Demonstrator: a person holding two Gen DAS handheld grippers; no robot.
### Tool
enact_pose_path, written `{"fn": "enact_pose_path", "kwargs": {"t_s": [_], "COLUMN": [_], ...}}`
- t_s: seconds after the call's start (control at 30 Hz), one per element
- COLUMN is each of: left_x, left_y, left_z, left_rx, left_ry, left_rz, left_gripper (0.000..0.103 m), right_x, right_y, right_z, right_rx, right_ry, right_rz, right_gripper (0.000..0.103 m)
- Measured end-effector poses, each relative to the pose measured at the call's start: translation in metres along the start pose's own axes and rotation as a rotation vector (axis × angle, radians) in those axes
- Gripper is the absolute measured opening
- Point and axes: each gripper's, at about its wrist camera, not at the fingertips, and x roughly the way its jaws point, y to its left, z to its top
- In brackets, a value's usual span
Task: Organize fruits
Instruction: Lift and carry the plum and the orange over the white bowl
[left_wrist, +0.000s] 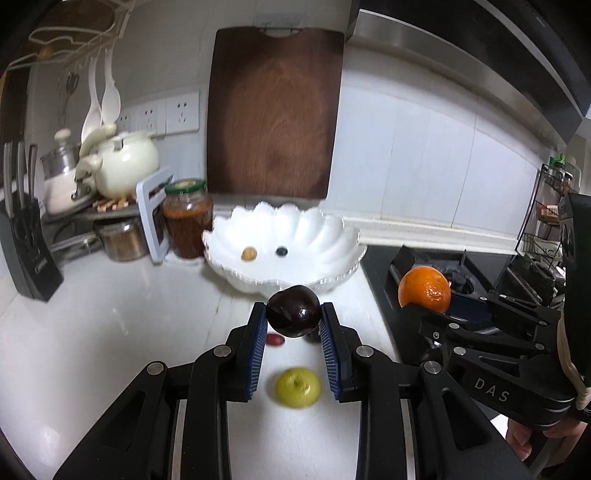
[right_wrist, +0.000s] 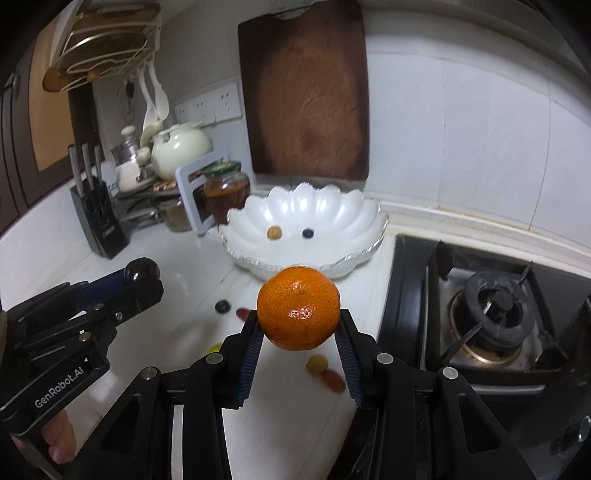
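I'm mid-carry: my left gripper (left_wrist: 293, 314) is clamped on a glossy dark plum (left_wrist: 293, 311) and my right gripper (right_wrist: 298, 323) on a dimpled orange (right_wrist: 298, 307), both above the white counter (left_wrist: 110, 325), near the scalloped white bowl (left_wrist: 332, 229) at the far side. Next, I judge, both go over its rim and release gently; round fruit rolls.

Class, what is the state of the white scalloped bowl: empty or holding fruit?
Nearly empty. The white scalloped bowl holds only a small tan fruit and a dark berry; the rest is bare.
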Motion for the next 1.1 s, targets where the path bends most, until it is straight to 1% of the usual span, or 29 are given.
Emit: {"fn": "enact_pose_path", "kwargs": {"t_s": [0.23, 0.5, 0.83, 1.1], "left_x": [0.001, 0.008, 0.027, 0.055], "left_y": [0.004, 0.014, 0.027, 0.038], "left_z": [0.024, 0.050, 0.078, 0.098], "left_rx": [0.027, 0.044, 0.052, 0.044], "left_ry": [-0.061, -0.110, -0.139, -0.126], "left_rz": [-0.014, -0.016, -0.014, -0.021], "left_gripper": [0.029, 0.029, 0.029, 0.029], "right_x": [-0.005, -0.002, 0.012, 0.031], "right_y": [-0.001, 0.003, 0.007, 0.010], "right_z": [0.022, 0.046, 0.074, 0.095], "right_rx": [0.014, 0.021, 0.028, 0.017], "right_ry": [-0.071, -0.117, -0.158, -0.161], "right_rz": [-0.033, -0.057, -0.088, -0.118], "right_gripper": [0.041, 0.041, 0.041, 0.041]}}
